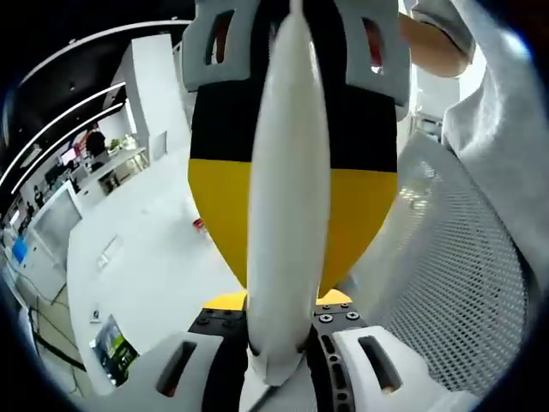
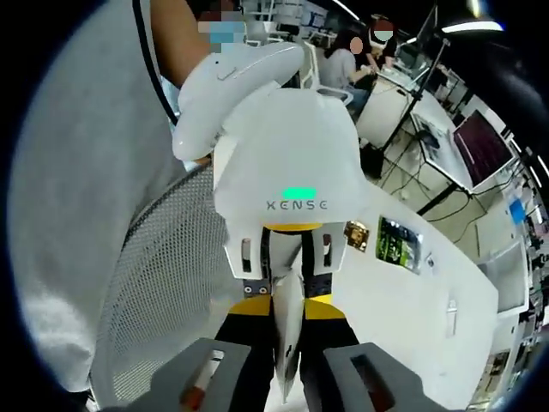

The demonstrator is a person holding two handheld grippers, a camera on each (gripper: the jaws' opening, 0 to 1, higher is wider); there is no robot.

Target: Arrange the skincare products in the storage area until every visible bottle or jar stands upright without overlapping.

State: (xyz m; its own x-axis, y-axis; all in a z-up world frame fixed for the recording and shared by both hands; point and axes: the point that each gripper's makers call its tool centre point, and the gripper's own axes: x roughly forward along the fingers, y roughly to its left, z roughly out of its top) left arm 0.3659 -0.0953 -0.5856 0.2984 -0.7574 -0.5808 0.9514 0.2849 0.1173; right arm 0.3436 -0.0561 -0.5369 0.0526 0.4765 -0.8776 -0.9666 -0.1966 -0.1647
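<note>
Both tools meet on the tube (image 1: 287, 197) — blocking passage between.

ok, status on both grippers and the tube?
Both grippers shut on flat white squeeze tube, left and right at opposite ends. White mesh basket alongside, nothing blocking.

Slim white tube (image 1: 287, 197): smooth, glossy plastic. White perforated mesh basket (image 1: 467, 283): matt, metal-like. White bench (image 1: 146, 257): smooth, matt. Person's grey sleeve (image 1: 497, 103): soft knitted cloth. White gripper housing (image 2: 287, 163): smooth, satin plastic.

Grey sleeve (image 1: 502, 129), black-and-yellow gripper (image 1: 292, 206)
</note>
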